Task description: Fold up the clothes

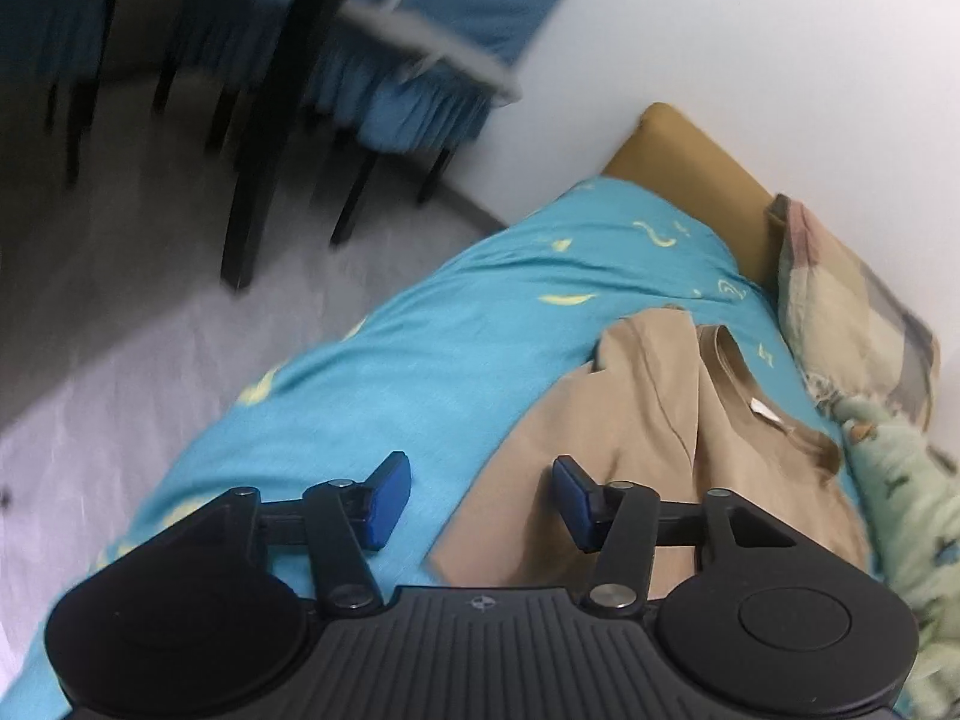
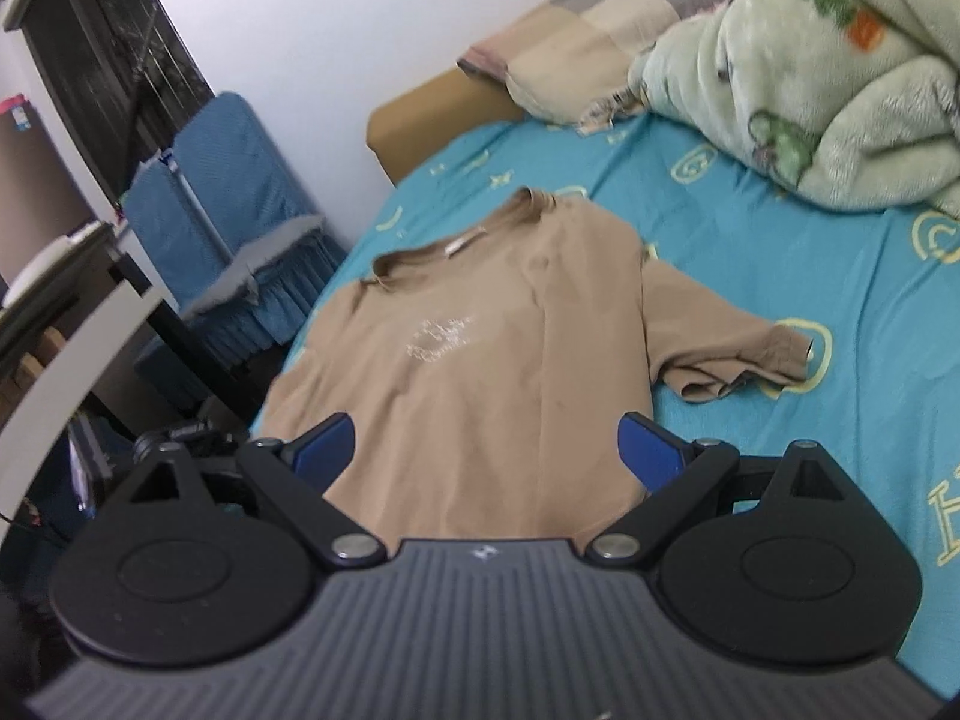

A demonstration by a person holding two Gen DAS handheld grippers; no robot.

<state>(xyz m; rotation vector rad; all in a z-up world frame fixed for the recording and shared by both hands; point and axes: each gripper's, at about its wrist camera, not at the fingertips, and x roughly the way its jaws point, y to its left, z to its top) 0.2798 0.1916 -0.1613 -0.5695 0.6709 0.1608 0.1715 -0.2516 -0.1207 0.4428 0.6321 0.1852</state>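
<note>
On the turquoise bedsheet (image 2: 750, 276) lies a tan T-shirt (image 2: 480, 360), front up, one sleeve (image 2: 726, 354) spread sideways. Left gripper (image 1: 482, 495) and right gripper (image 2: 487, 450) hover with fingers spread, grasping nothing. Cloth looks light, limp, wrinkle-prone; best pinched at hem, shoulders or sleeve edges.

my left gripper (image 1: 482, 498) spread wide, jaws well apart, nothing between blue pads (image 1: 390, 498). black linkage arms splayed outward from ribbed body. fingers point forward and down. my right gripper (image 2: 487, 456) spread wide too, gap between blue pads (image 2: 651, 457) broad, nothing clamped. fingers angled down and forward, linkage folded out both sides. neither gripper touches anything that i can see.
</note>
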